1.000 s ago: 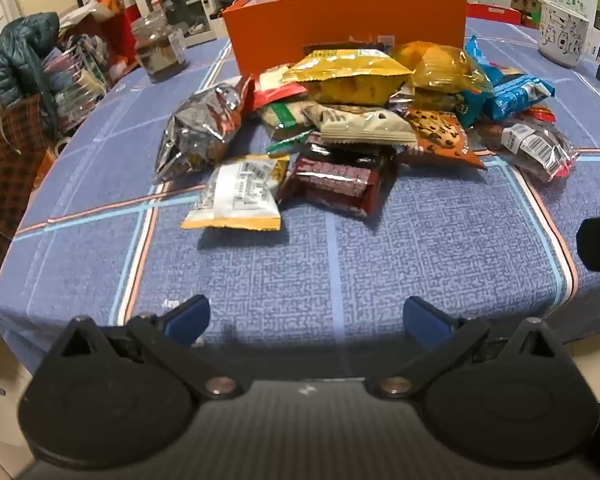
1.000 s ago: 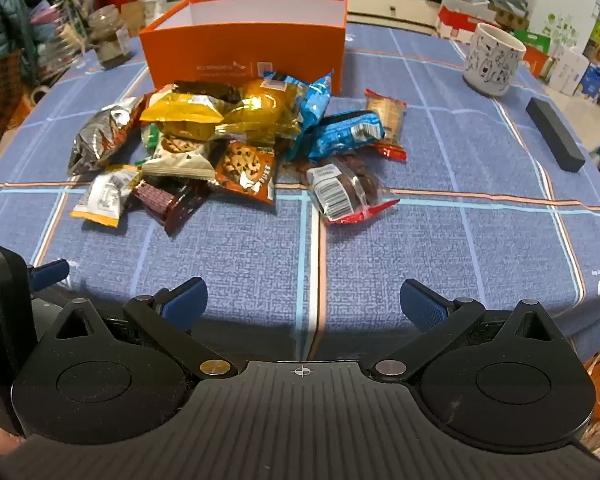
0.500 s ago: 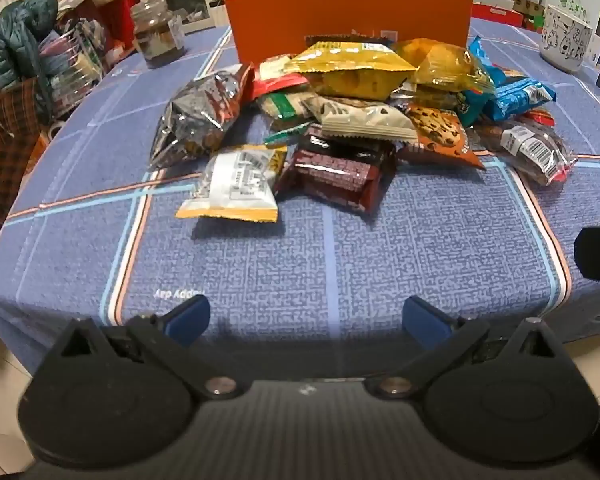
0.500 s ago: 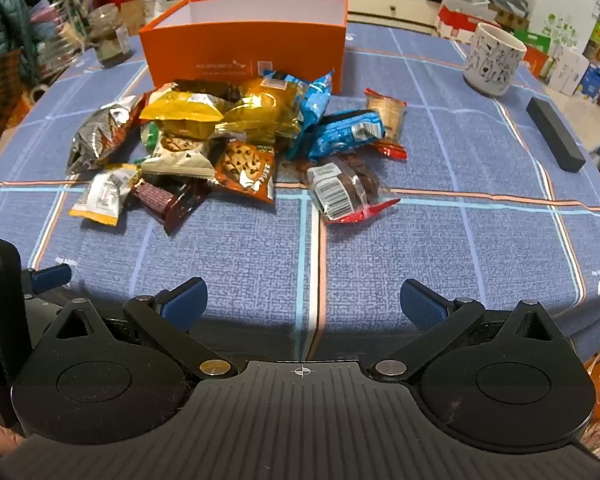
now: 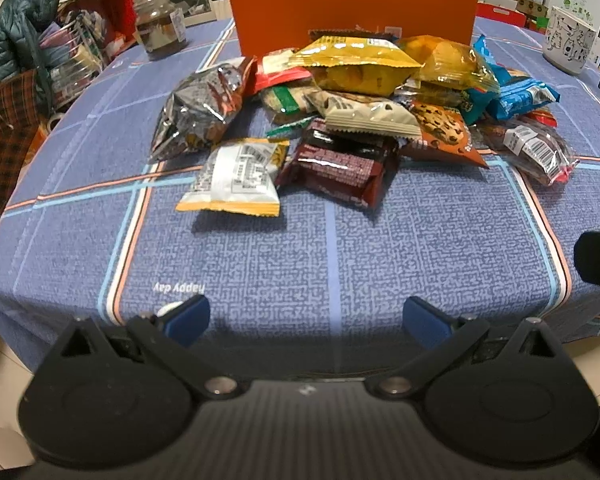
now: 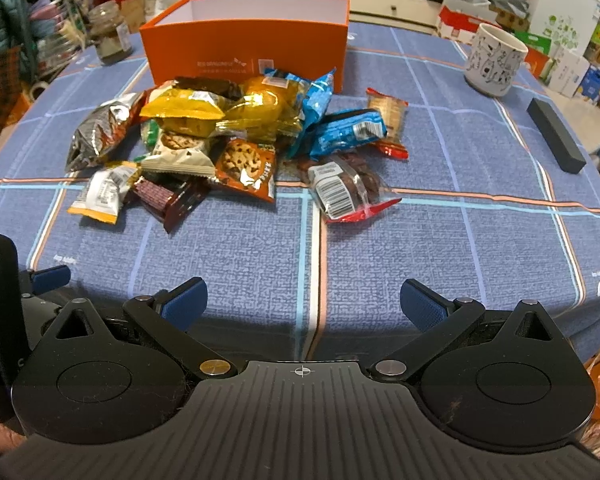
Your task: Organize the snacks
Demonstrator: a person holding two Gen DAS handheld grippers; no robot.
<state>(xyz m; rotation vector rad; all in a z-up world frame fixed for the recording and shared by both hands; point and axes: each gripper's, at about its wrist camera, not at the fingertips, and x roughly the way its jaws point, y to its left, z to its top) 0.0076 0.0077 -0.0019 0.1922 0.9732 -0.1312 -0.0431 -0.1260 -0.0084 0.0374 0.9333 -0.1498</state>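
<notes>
Left wrist view: you are holding the left claw low over the near edge of the worktop, its blue-padded fingers standing wide apart and gripping nothing. The snack pile is lying directly in front of the orange box, its rear packets close against the box's front wall. A white-and-yellow packet is sitting at the pile's near left corner, farthest from the box, touching a dark red wafer pack beside it. A silver foil bag is lying off the box's left corner, and a yellow bag is topping the heap just before the box. A glass jar is standing to the left of the box, a patterned mug well to its right.

Right wrist view: you are keeping the right claw at the worktop's near edge too, fingers spread and empty. The orange box is standing open-topped, its pale inside showing, with the snack pile spreading out from its front wall. A clear barcoded cookie pack is lying at the pile's near right, away from the box, and a blue packet is sitting between it and the box. The mug is standing far right of the box, with a black bar nearer you than the mug. Part of the left claw is showing at the left margin.
</notes>
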